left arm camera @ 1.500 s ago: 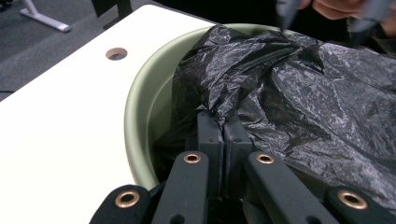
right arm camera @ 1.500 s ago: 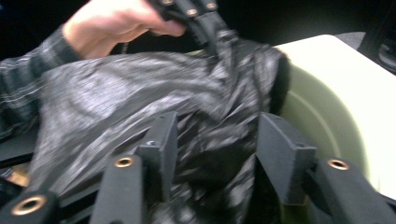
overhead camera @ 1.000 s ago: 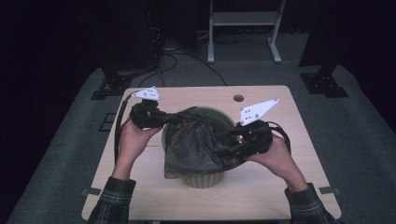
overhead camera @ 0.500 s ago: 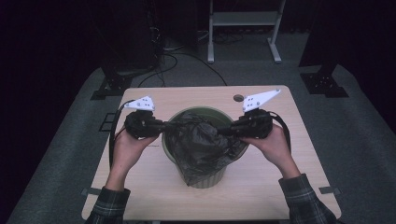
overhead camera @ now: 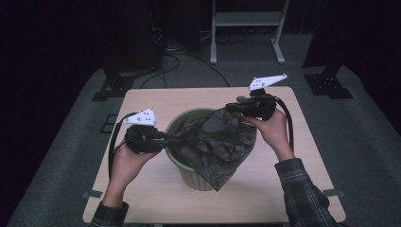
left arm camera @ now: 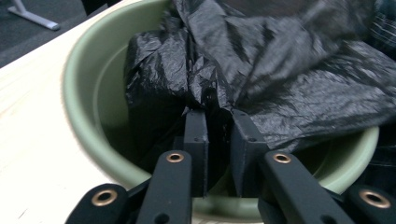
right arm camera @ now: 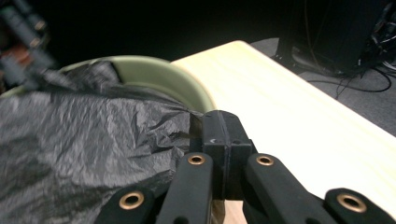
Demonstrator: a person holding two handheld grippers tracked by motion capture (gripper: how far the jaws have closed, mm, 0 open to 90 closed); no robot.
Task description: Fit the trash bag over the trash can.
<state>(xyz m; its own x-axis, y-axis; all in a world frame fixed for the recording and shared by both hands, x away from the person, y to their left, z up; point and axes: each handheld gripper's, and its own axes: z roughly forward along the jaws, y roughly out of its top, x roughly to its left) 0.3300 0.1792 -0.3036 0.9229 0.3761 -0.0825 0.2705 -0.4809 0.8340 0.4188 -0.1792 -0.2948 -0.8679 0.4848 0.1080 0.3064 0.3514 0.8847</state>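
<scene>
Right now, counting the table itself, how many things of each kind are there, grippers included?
Table: 1
Green bin: 1
Black plastic bag: 1
Grippers: 2, the left gripper and the right gripper
Total: 5

Light: desk (overhead camera: pixel 156 101) lit from above, surroundings nearly black
Blur: soft, grainy high view; near jaws unsharp

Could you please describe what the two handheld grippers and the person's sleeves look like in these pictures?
Both the left gripper and the right gripper have black bodies, each topped by a pale grey three-cornered plate and trailing a black cable. Their jaws are black blocks on black links with brass-coloured rivets. The person wears dark plaid sleeves.
</scene>
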